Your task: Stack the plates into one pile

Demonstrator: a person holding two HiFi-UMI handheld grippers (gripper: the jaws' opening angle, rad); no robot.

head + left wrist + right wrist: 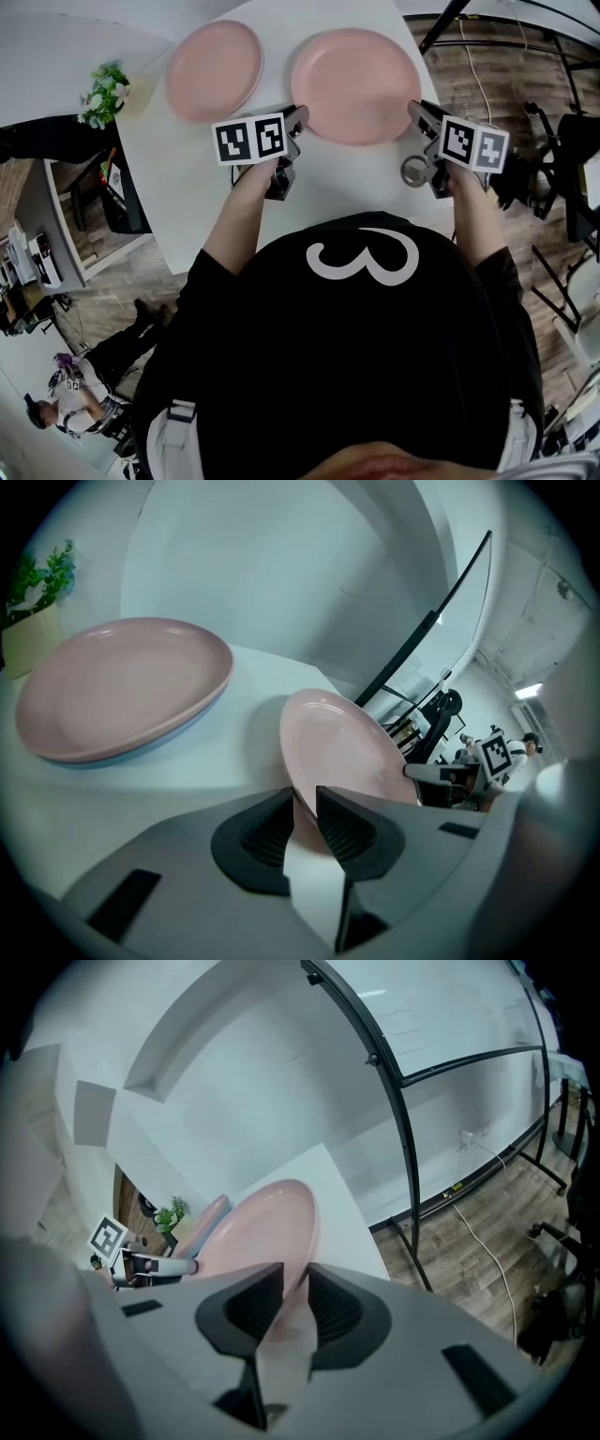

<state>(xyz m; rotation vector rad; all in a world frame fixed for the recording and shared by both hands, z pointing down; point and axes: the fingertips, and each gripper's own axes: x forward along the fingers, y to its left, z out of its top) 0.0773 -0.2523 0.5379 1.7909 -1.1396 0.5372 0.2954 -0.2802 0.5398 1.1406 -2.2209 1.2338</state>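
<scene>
Plate (pixel 354 84), pink, round, face up by the desk's (pixel 187 187) right edge, pinched at opposite rims: left gripper (pixel 298 117) jaws on the left rim, right gripper (pixel 414 111) jaws on the right. Second plate (pixel 214 67) apart, further left. Whole outlines in head view only; rim between jaws only in gripper views.

place: a lab-like recording workroom
table: plain white table (pixel 187 187), small potted plant (pixel 105 92) at 10 o'clock
floor: wood planks (pixel 487 84), loose white cable (pixel 489 1254)
gear: black stands (pixel 572 169) at 3 o'clock, cluttered desk (pixel 37 258) at 9 o'clock
people: another person (pixel 80 394) at 7 o'clock
</scene>
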